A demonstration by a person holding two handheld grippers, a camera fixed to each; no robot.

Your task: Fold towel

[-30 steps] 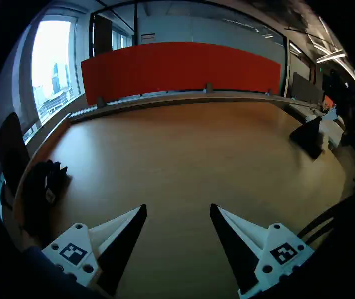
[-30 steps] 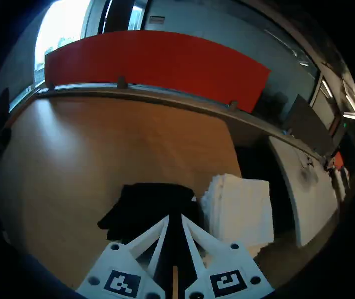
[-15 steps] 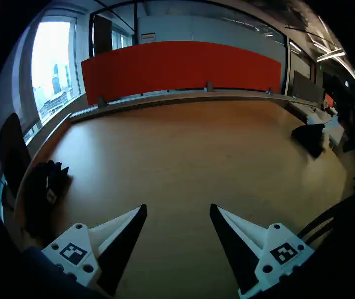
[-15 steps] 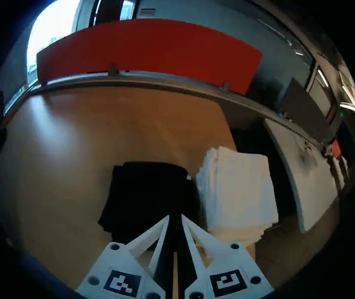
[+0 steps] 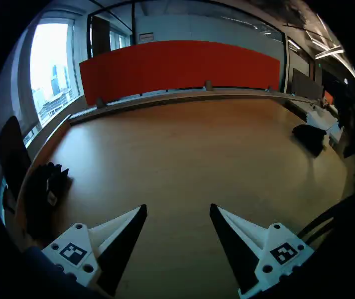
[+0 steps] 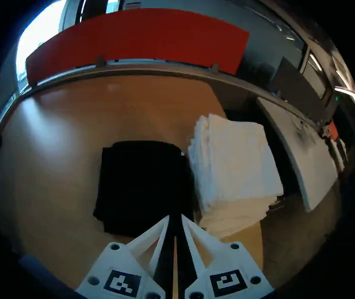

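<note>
A folded black towel (image 6: 140, 184) lies flat on the wooden table (image 6: 53, 144), right in front of my right gripper (image 6: 175, 219). That gripper's fingers stand close together, shut on the towel's near edge. A stack of folded white towels (image 6: 234, 169) sits against the black towel's right side, by the table's edge. In the left gripper view the black towel (image 5: 310, 135) is a small dark heap at the far right of the table (image 5: 187, 149). My left gripper (image 5: 177, 219) hangs open over bare wood with nothing between its fingers.
A black object (image 5: 45, 187) rests at the table's left edge beside a dark chair back (image 5: 10, 149). A red partition (image 5: 177, 65) runs along the far edge. Beyond the white stack stand a grey desk (image 6: 301, 159) and a drop to the floor.
The black towel, held up in a tent shape a second ago, has come down and now lies flat. The right gripper's view has tilted down over it. The left gripper has stayed put.
</note>
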